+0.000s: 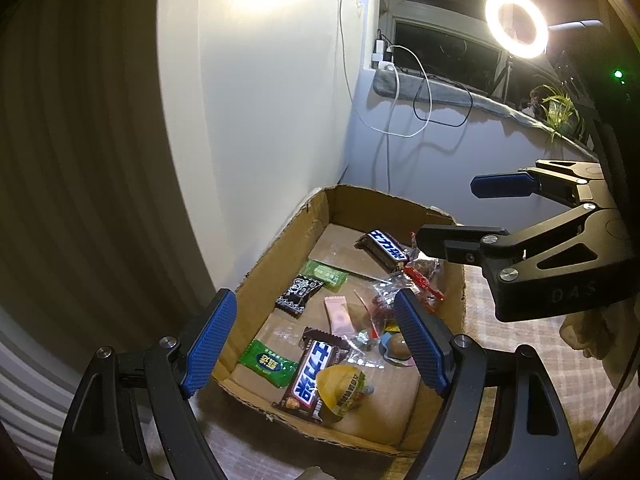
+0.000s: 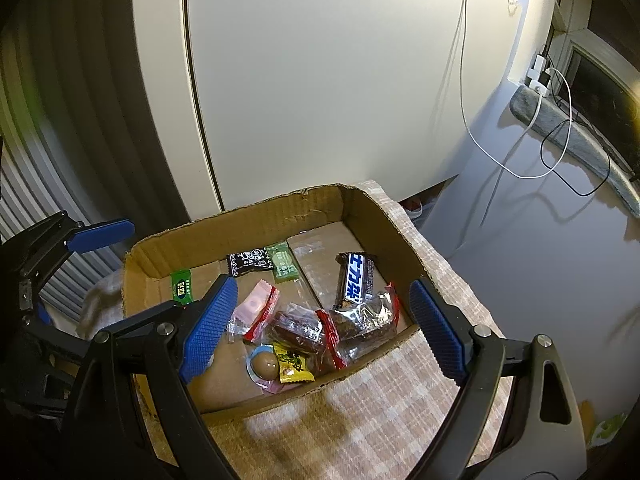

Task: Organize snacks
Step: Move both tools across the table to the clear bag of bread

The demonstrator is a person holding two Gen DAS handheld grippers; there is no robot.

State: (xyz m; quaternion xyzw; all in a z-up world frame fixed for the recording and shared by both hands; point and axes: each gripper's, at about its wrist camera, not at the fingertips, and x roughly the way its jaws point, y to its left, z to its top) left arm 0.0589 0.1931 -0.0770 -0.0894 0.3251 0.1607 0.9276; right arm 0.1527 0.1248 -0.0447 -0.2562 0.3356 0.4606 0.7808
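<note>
Snacks sit in shallow brown cardboard box (image 2: 240, 216) on checked cloth. Two dark chocolate bars with blue-white lettering: one (image 2: 355, 278) long axis running toward the far wall, one (image 1: 310, 380) near front edge, angled likewise. Two green sachets, one black sachet (image 2: 248, 260). Left gripper (image 1: 316, 344) and right gripper (image 2: 320, 328) both hover over the box, fingers apart, nothing between them.

My tongs over cardboard box (image 2: 240, 220) on cloth (image 2: 360, 412). Snacks inside: chocolate bar (image 2: 354, 280) at 1 o'clock, egg (image 2: 265, 363) at 6, wall at 12.
</note>
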